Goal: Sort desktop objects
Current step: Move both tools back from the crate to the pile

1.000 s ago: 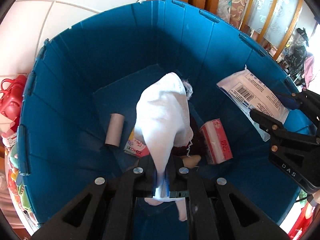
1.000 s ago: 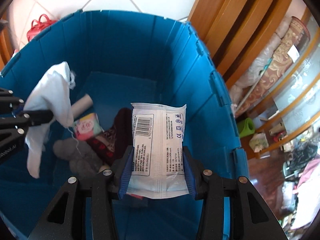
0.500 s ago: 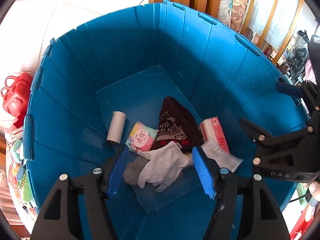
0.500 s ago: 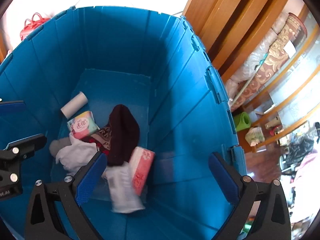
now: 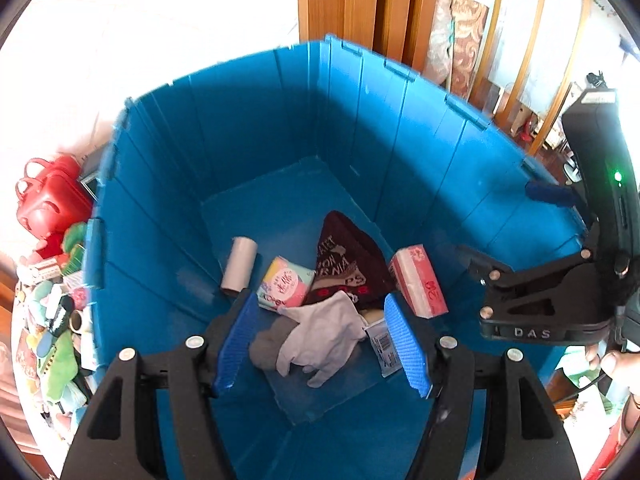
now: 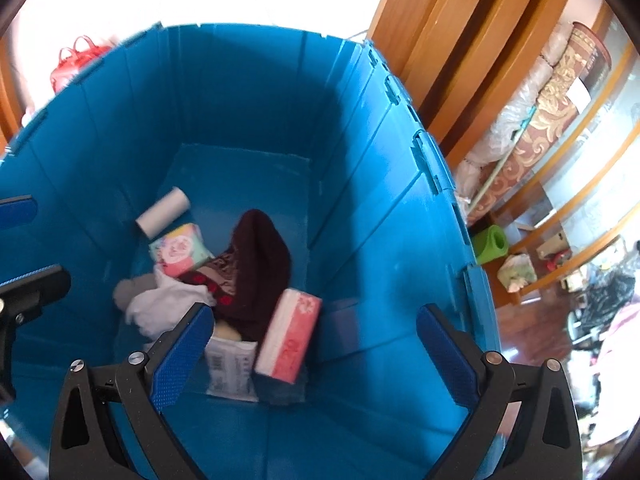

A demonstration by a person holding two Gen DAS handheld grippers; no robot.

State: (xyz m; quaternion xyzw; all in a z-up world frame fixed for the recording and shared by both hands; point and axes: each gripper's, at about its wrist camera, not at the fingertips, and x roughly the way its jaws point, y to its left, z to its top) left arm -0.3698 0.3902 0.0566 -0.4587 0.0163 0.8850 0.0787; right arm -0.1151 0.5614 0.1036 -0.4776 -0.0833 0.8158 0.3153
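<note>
A deep blue bin (image 5: 248, 128) (image 6: 360, 184) holds the sorted things. On its floor lie a white glove (image 5: 324, 332) (image 6: 160, 306), a white barcoded packet (image 5: 384, 346) (image 6: 230, 364), a dark red knit hat (image 5: 344, 264) (image 6: 256, 264), a pink tissue pack (image 5: 418, 280) (image 6: 290, 336), a pastel tissue pack (image 5: 286, 282) (image 6: 180, 250), a cardboard tube (image 5: 239, 266) (image 6: 162, 212) and a grey cloth (image 5: 266, 344). My left gripper (image 5: 322, 346) is open and empty above the bin. My right gripper (image 6: 316, 354) is open and empty above it too, and shows at the right of the left wrist view (image 5: 548, 292).
A red bag (image 5: 50, 198) (image 6: 78, 62) and a pile of small packets and toys (image 5: 52, 320) lie outside the bin's left wall. Wooden door frames (image 6: 452, 40) and rolled rugs (image 6: 552, 92) stand behind and to the right. A green roll (image 6: 490, 244) lies on the floor.
Both grippers opened. The white glove dropped from the left one and the white packet from the right one into the bin. Both grippers have since risen a little.
</note>
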